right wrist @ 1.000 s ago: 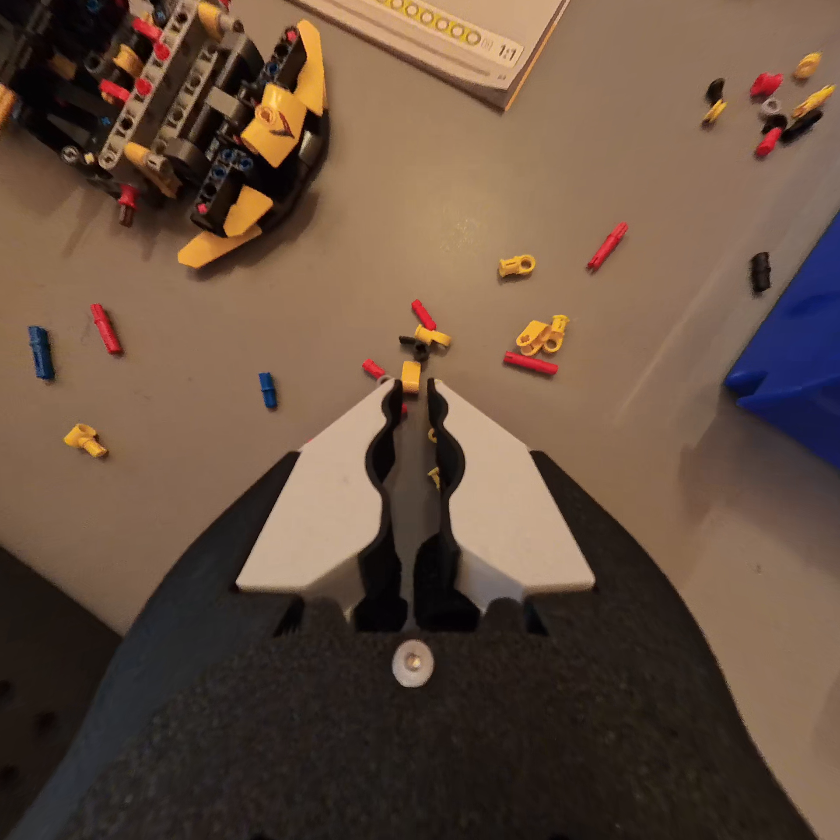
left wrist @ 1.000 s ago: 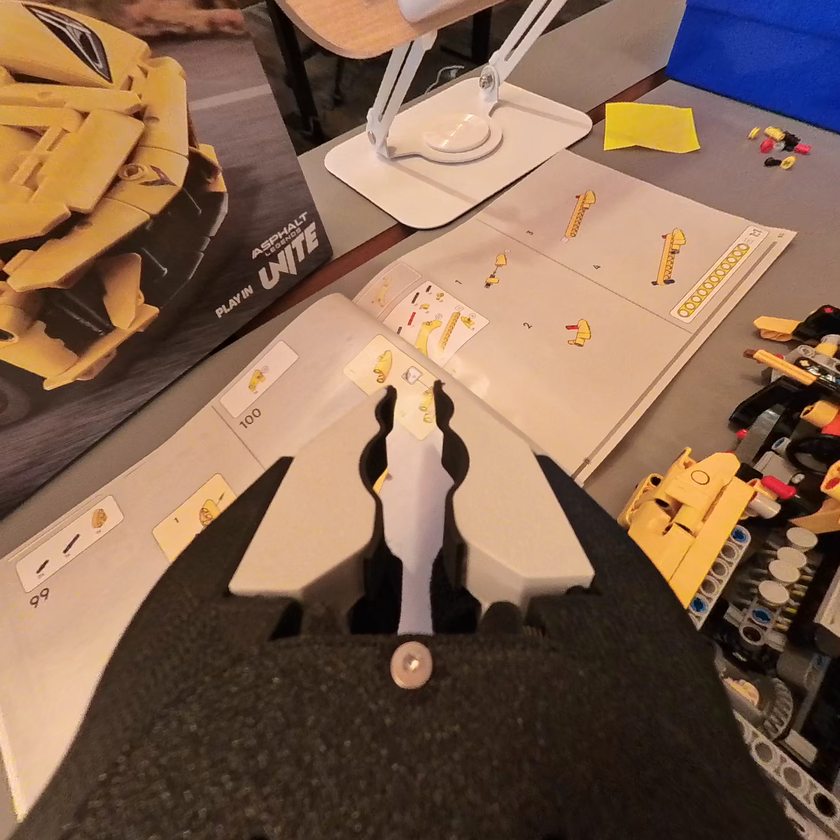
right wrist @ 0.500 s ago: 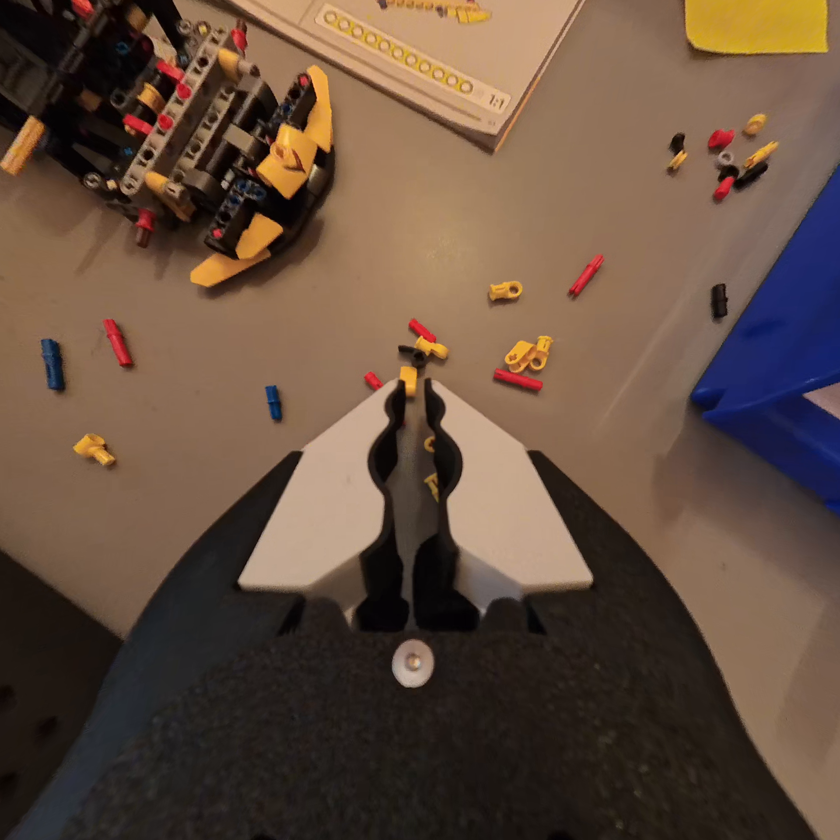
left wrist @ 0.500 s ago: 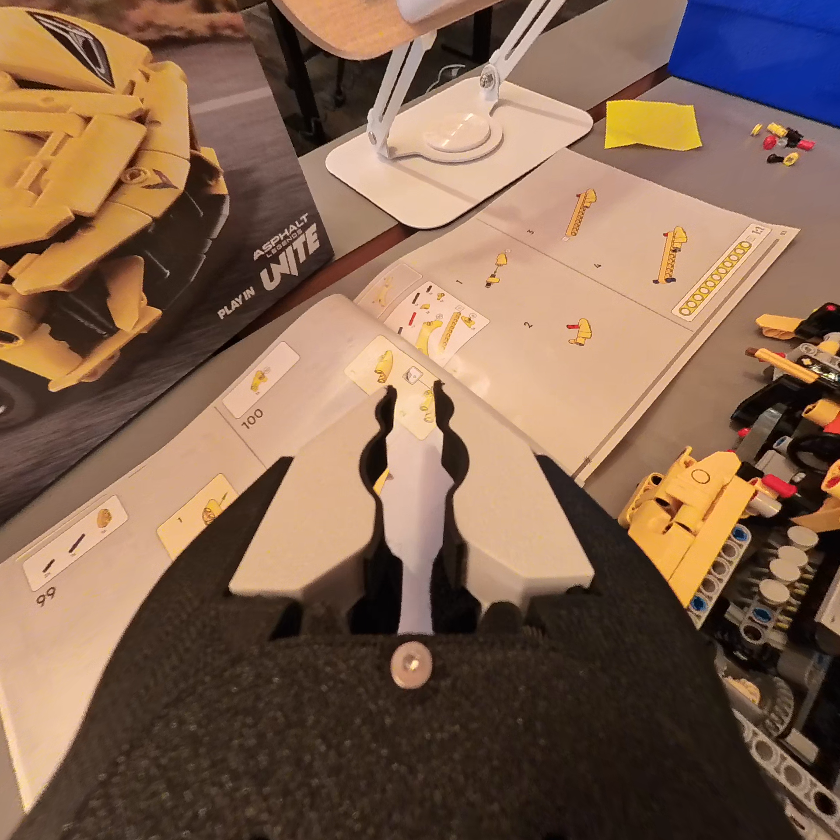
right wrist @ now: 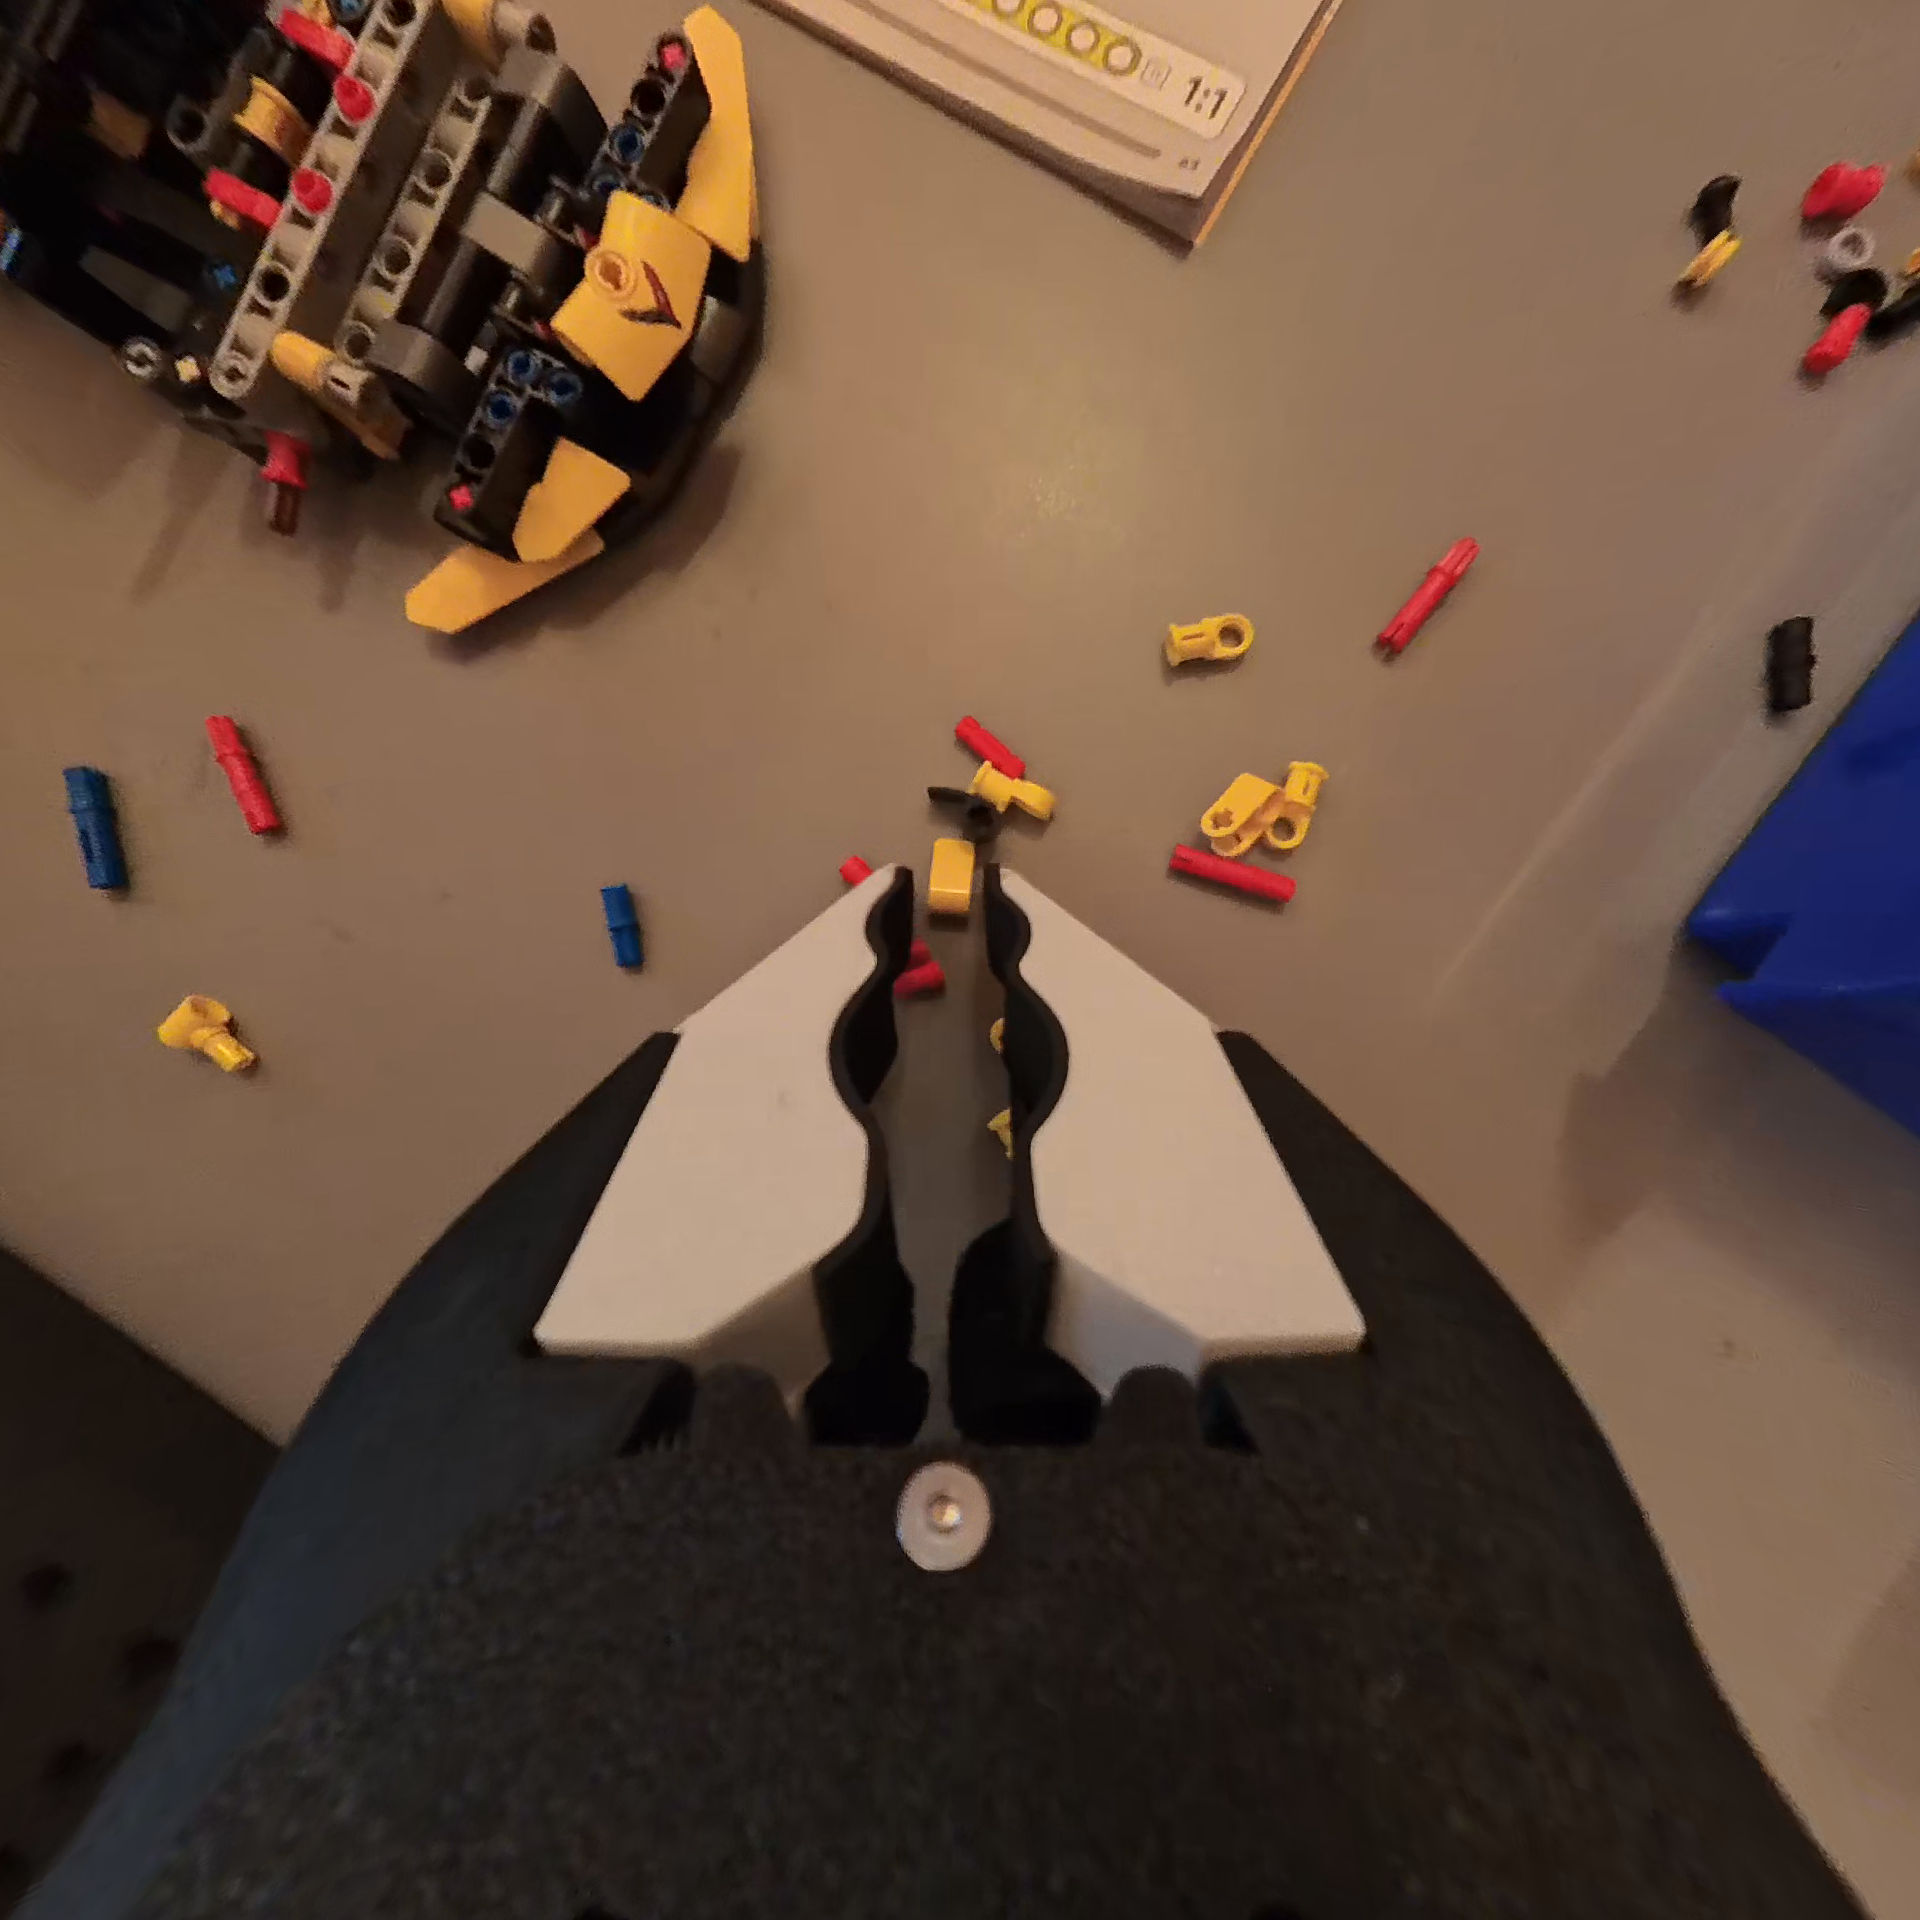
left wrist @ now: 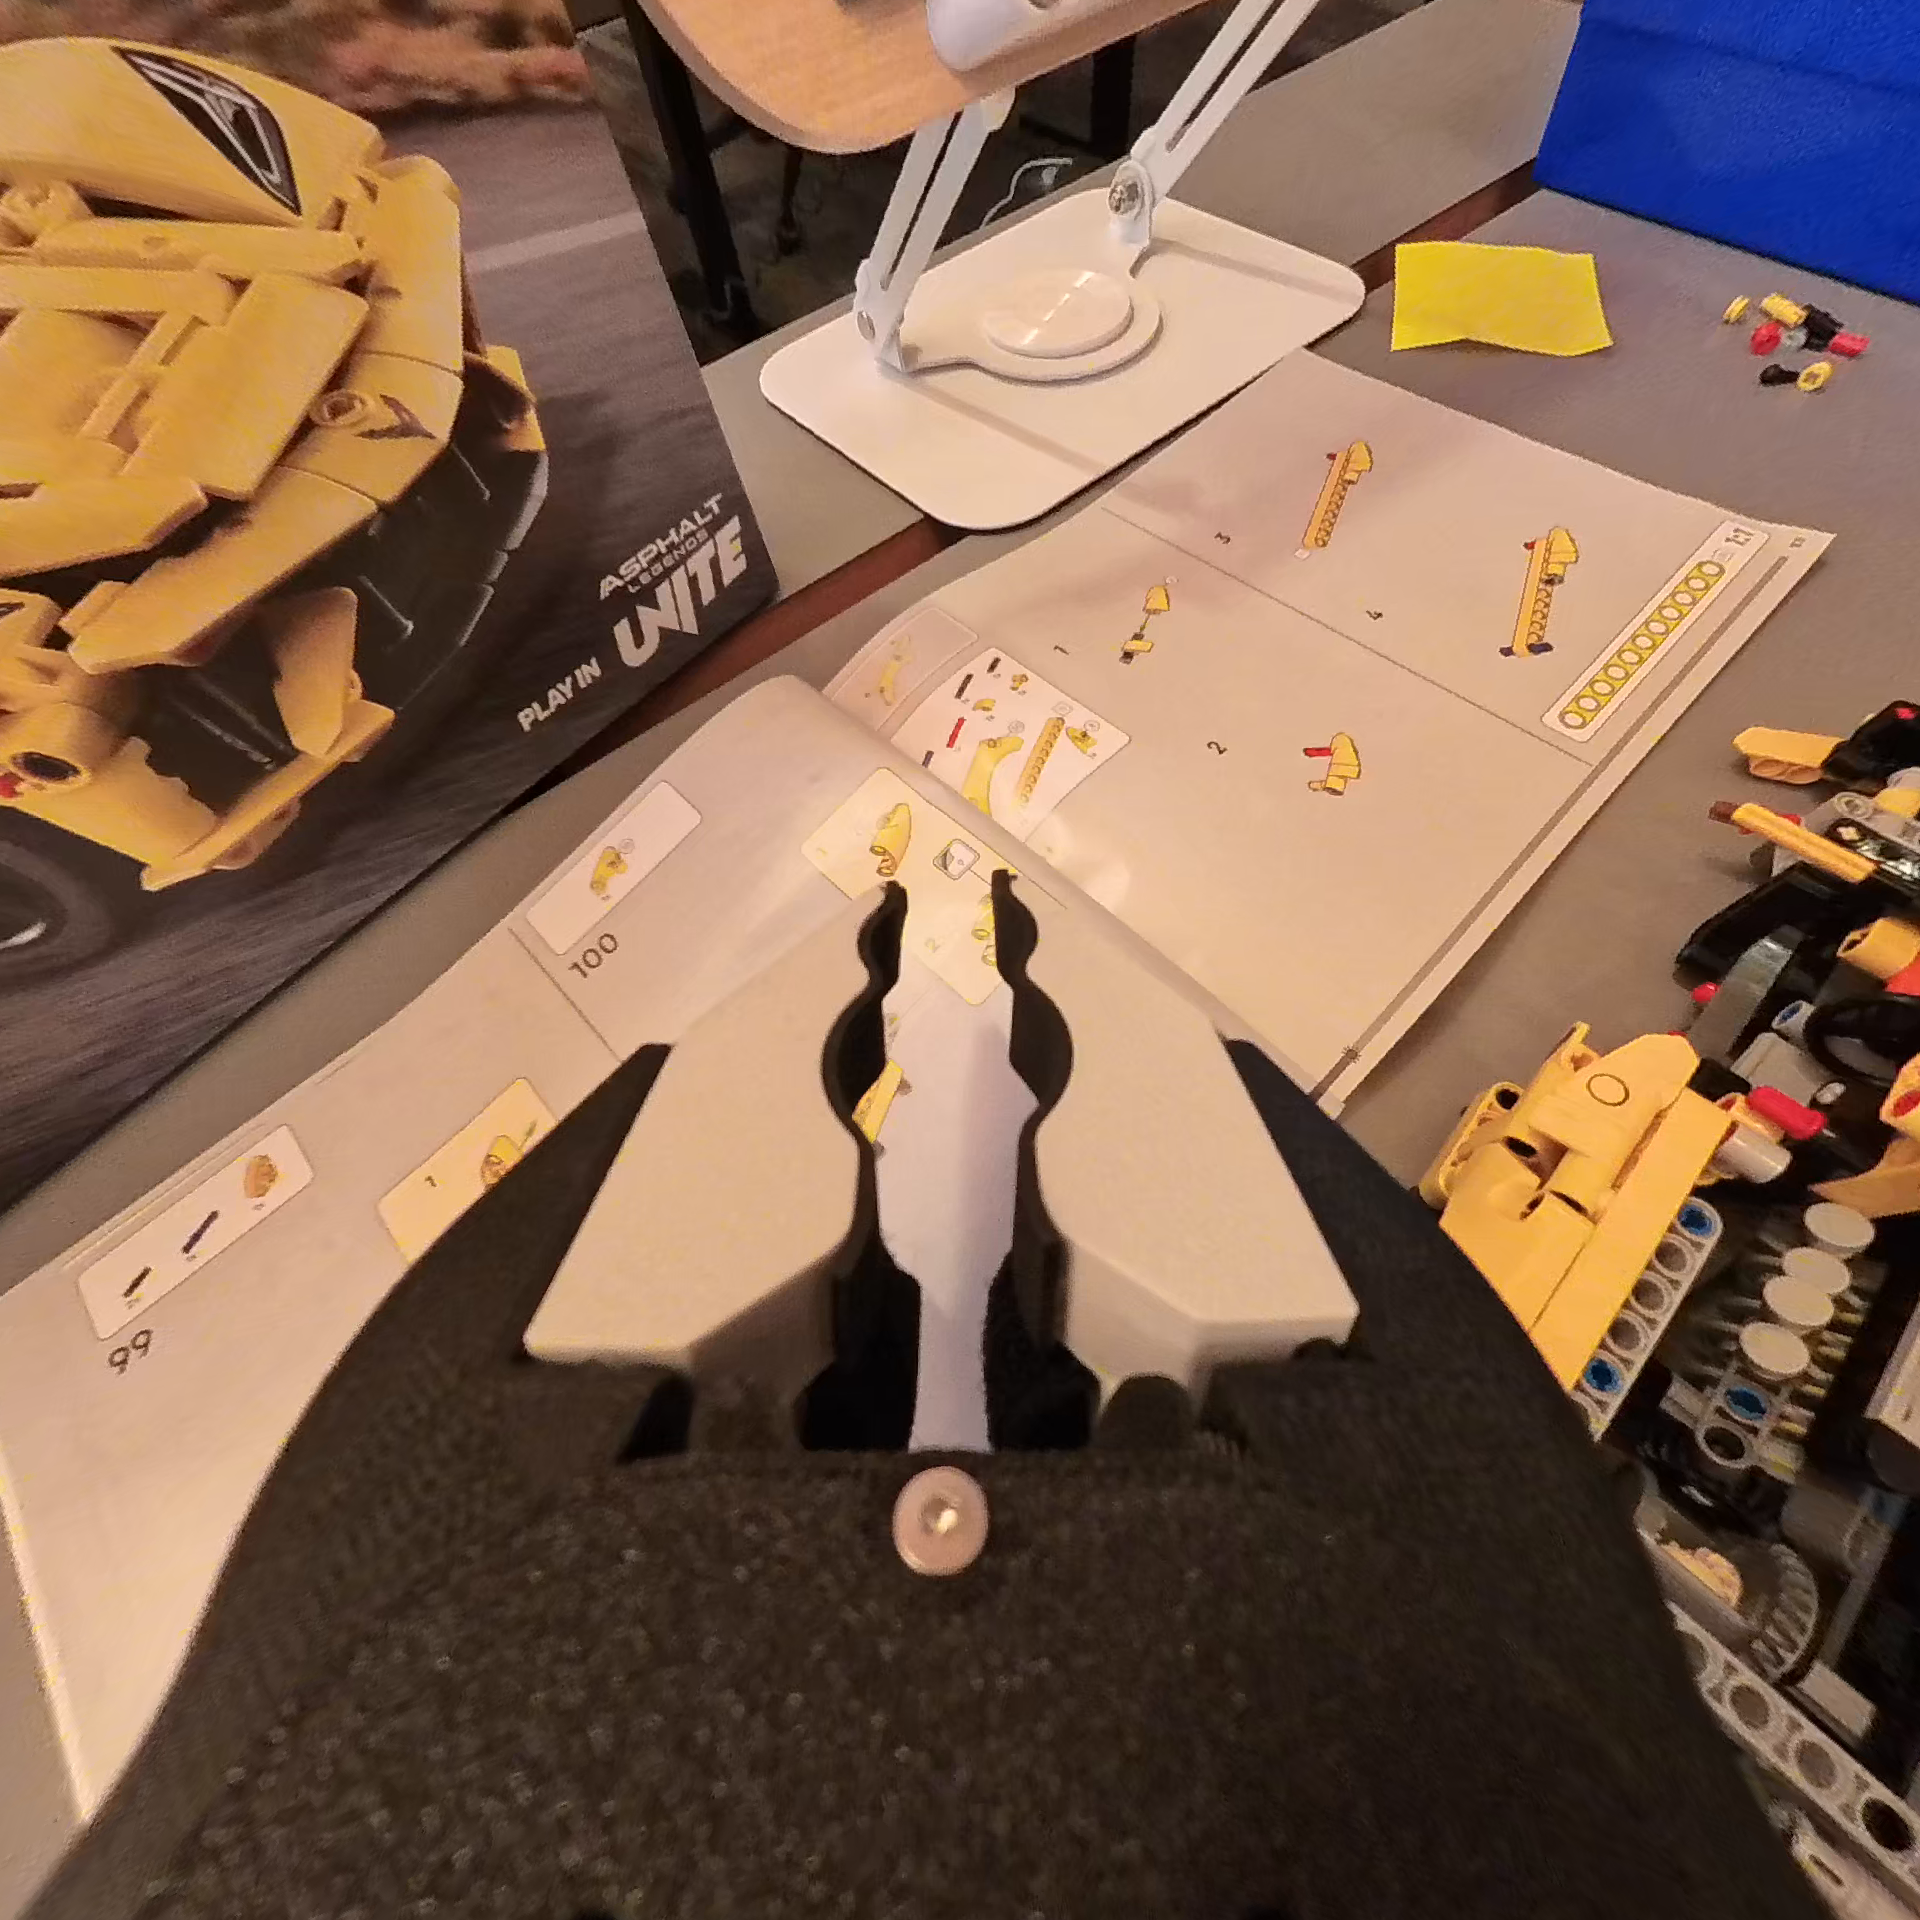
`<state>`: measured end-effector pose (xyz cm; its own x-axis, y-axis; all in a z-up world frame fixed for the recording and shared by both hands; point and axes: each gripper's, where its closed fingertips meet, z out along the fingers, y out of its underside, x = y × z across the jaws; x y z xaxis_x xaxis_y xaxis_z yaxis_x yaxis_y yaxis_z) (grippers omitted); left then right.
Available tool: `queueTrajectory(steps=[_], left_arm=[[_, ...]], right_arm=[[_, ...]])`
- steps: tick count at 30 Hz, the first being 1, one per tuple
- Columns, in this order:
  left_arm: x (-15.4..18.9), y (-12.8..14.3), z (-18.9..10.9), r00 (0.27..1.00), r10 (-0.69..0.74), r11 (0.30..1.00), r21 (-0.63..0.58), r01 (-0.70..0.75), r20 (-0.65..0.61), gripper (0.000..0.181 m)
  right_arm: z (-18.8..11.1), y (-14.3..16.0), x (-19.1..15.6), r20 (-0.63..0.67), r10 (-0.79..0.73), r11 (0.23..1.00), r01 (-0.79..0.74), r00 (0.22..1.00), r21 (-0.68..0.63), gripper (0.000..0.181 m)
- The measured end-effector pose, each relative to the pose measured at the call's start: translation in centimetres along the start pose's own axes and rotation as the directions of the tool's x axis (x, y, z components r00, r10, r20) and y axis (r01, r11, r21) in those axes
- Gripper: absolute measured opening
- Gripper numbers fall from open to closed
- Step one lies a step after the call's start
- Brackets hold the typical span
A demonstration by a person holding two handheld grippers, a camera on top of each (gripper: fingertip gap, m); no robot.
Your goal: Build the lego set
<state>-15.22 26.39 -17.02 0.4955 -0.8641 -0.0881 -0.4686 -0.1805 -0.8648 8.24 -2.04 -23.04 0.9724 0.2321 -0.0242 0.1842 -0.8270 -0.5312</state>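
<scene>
Right wrist view: small yellow piece lies on the table between the right tool tips (jaws narrowly parted).

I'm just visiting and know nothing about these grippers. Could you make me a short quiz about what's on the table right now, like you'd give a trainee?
1. True or false: the right gripper hangs over loose pieces on the grey table.
2. What lies under the left gripper? A) instruction booklet B) blue bin C) yellow paper
3. What colour is the small piece at the right gripper's fingertips?

Key: 1 true. 2 A. 3 yellow; whether the tips touch it cannot be told.
</scene>
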Motion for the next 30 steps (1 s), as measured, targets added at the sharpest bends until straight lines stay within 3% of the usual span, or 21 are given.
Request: queueTrajectory(steps=[7, 12, 16, 22, 30], left_arm=[[-0.1, 0.0, 0.0, 1.0, -0.003, 1.0, 0.0, 0.003, 0.001, 0.017], [0.0, 0.0, 0.0, 1.0, -0.002, 1.0, 0.0, 0.002, -0.002, 0.017], [0.2, -0.2, -0.2, 1.0, 0.006, 1.0, 0.004, -0.006, -0.008, 0.017], [0.3, -0.1, -0.1, 1.0, 0.004, 1.0, 0.001, -0.004, -0.018, 0.017], [0.5, -0.7, -0.5, 1.0, 0.006, 1.0, 0.019, -0.006, -0.019, 0.017]], right_arm=[[0.0, 0.4, 0.3, -0.019, -0.016, 0.999, 0.016, 1.0, -0.028, 0.007], [-1.4, -0.9, 0.2, -0.038, -0.033, 0.999, 0.034, 0.999, 0.02, 0.007], [-2.9, -1.9, -4.8, 0.135, -0.167, 0.983, 0.154, 0.977, 0.099, 0.007], [-2.9, 0.6, -13.8, 0.41, -0.294, 0.955, 0.28, 0.863, 0.096, 0.007], [-2.3, 2.6, -17.4, 0.391, -0.343, 0.939, 0.326, 0.854, 0.111, 0.007]])
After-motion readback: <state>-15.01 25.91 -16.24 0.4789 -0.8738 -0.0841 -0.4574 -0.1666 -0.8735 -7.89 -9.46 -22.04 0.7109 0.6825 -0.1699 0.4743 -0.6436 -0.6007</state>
